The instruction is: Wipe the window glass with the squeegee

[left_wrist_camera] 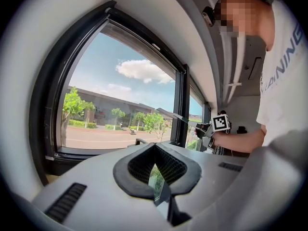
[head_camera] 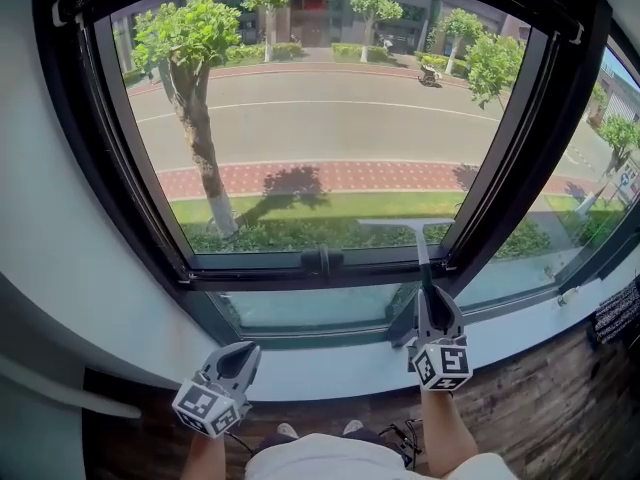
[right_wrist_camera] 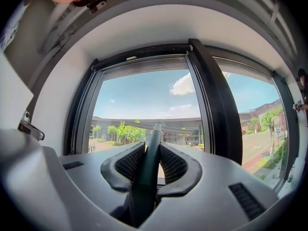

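The window glass sits in a black frame and looks out on a street with trees. A squeegee with a dark green handle reaches up to it, its thin blade lying level against the lower right of the pane. My right gripper is shut on the handle, just above the sill. In the right gripper view the handle runs up between the pads to the blade. My left gripper hangs low at the left, shut and empty, away from the glass. The left gripper view shows its jaws and the squeegee beyond.
A black window handle sits on the lower frame bar, left of the squeegee. Below it is a narrow lower pane and a white sill. A thick black mullion borders the pane on the right. Wooden floor lies beneath.
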Demonstrator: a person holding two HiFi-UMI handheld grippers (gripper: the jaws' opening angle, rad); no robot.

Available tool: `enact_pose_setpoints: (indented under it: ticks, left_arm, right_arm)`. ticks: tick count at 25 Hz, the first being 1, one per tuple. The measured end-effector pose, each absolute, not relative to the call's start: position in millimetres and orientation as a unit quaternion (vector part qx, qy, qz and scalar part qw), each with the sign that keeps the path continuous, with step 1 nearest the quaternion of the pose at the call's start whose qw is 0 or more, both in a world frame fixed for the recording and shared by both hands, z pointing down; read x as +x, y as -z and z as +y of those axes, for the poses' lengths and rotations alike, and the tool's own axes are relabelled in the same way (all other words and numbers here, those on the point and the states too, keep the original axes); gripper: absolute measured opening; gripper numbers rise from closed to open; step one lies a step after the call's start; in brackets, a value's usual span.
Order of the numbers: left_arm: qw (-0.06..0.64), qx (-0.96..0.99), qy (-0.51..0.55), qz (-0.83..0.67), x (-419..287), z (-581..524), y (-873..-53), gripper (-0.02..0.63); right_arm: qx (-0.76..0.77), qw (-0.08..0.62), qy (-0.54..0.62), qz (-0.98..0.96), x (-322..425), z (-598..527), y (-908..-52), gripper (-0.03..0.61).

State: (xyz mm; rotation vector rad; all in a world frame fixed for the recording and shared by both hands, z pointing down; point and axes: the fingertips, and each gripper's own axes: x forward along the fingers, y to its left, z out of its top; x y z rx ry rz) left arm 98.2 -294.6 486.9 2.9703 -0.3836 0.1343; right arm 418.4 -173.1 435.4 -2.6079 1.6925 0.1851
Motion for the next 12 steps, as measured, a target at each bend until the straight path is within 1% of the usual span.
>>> enact_pose_setpoints:
  ticks: [6, 12]
  left_arm:
    - [0.075, 0.989, -0.045, -0.122, 61, -312, -496, 0.017]
    - [0.083, 0.989, -0.049, -0.111, 34, -327, -506, 0.017]
  right_arm:
    - [-0.848, 0.039, -0.055, 0.525, 386, -171, -427, 0.098]
    - [-0.848, 0.047, -0.062, 0.524, 350, -174, -418, 0.098]
